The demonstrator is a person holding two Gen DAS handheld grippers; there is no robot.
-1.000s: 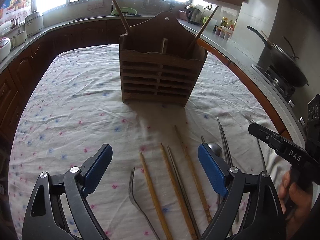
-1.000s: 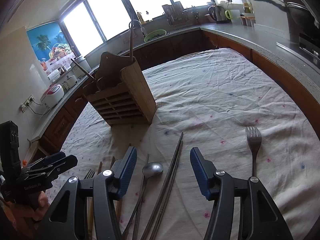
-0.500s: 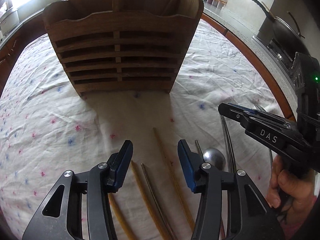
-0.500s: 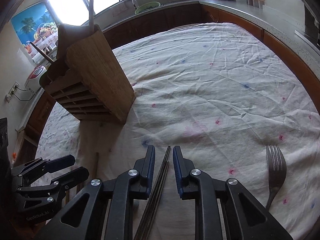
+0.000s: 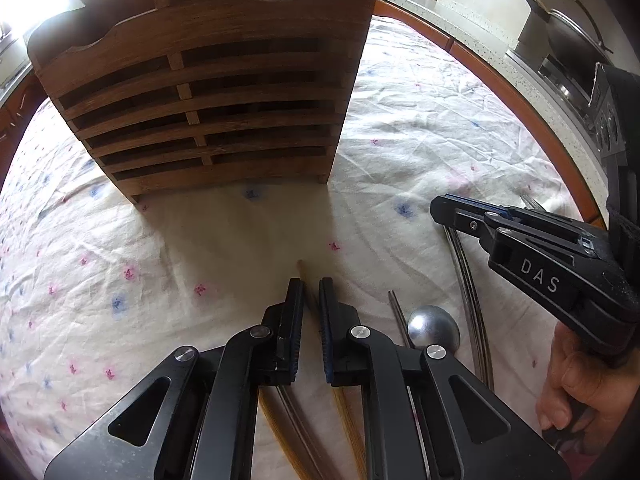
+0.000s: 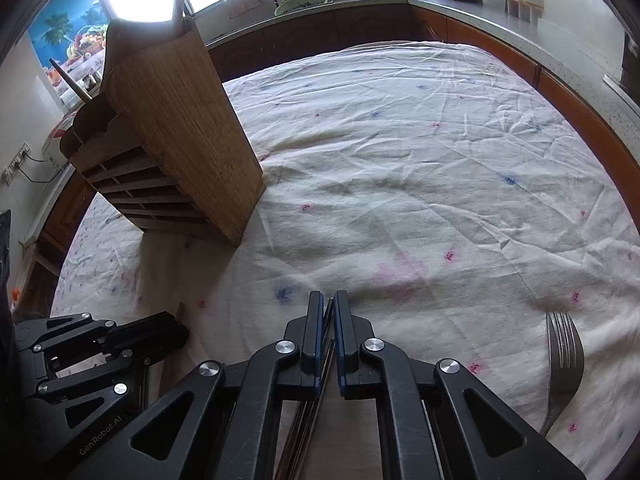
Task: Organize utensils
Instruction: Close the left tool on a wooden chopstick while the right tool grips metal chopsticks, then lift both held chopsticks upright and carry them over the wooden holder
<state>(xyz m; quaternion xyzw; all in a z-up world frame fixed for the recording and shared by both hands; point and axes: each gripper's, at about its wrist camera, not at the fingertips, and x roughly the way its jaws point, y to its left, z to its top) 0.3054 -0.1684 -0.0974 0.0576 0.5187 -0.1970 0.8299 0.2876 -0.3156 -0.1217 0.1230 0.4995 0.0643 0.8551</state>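
Left wrist view: the left gripper (image 5: 311,284) is clamped on a wooden chopstick (image 5: 301,270) lying on the surface (image 5: 420,128), the rack (image 5: 208,92) standing at 12 o'clock; a spoon (image 5: 434,326) rests at 3 o'clock. Right wrist view: the right gripper (image 6: 328,300) pinches metal chopsticks (image 6: 329,312), rack at 10 o'clock, a fork (image 6: 564,348) at 3 o'clock. Both grasps look made; next comes lifting each load clear and carrying it over the rack.

A brown slatted wooden holder (image 5: 208,92) stands on a white tablecloth (image 6: 400,160) dotted with pink and blue flowers, beside silver metal chopsticks (image 5: 468,280), a silver fork (image 6: 564,356) and tan wooden chopsticks (image 5: 305,284).
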